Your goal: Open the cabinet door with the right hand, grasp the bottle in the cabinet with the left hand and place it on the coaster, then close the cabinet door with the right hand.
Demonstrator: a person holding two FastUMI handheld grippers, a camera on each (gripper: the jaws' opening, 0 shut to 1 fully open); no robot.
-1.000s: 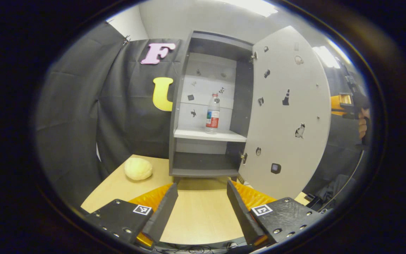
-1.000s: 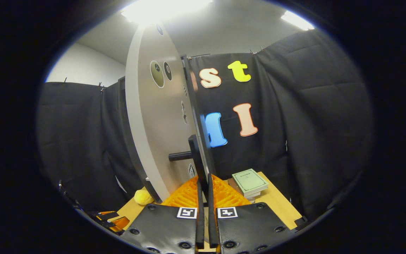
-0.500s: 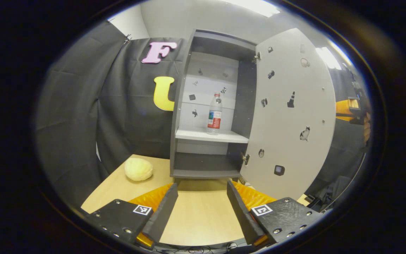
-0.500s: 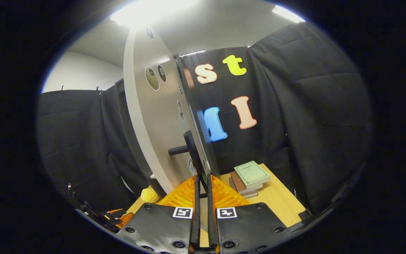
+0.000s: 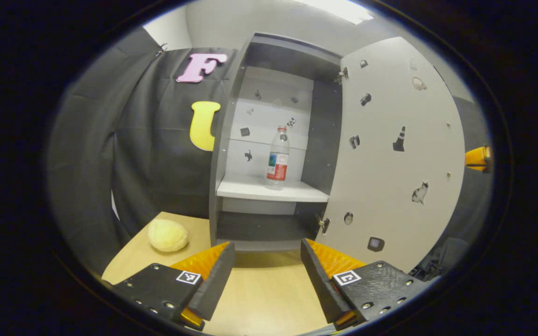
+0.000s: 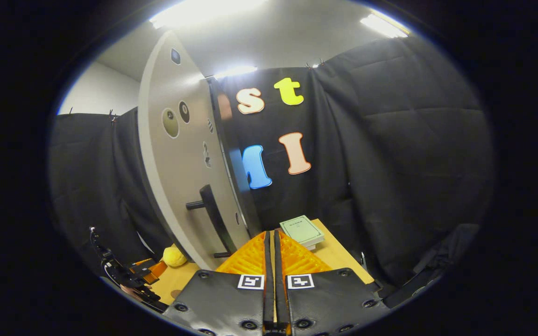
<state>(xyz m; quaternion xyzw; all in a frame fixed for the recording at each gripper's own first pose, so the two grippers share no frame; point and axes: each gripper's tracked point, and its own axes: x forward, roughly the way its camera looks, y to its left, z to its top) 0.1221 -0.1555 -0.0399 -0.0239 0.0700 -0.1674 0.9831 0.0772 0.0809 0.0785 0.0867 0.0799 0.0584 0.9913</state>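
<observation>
The small stickers [image 5: 400, 139] on the cabinet door [image 5: 390, 186] are too small to tell; the stack of books [image 6: 302, 231] sits partly hidden behind the right tongs [image 6: 272, 242]

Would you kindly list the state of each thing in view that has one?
Cabinet door: swung wide open.
Door handle: free, nothing gripping it.
Bottle: upright on the cabinet shelf, capped, ungrasped.
Left hand-held gripper: open, empty, over the table.
Right hand-held gripper: shut, empty, beside the door's edge.
Books: stacked, closed.
</observation>
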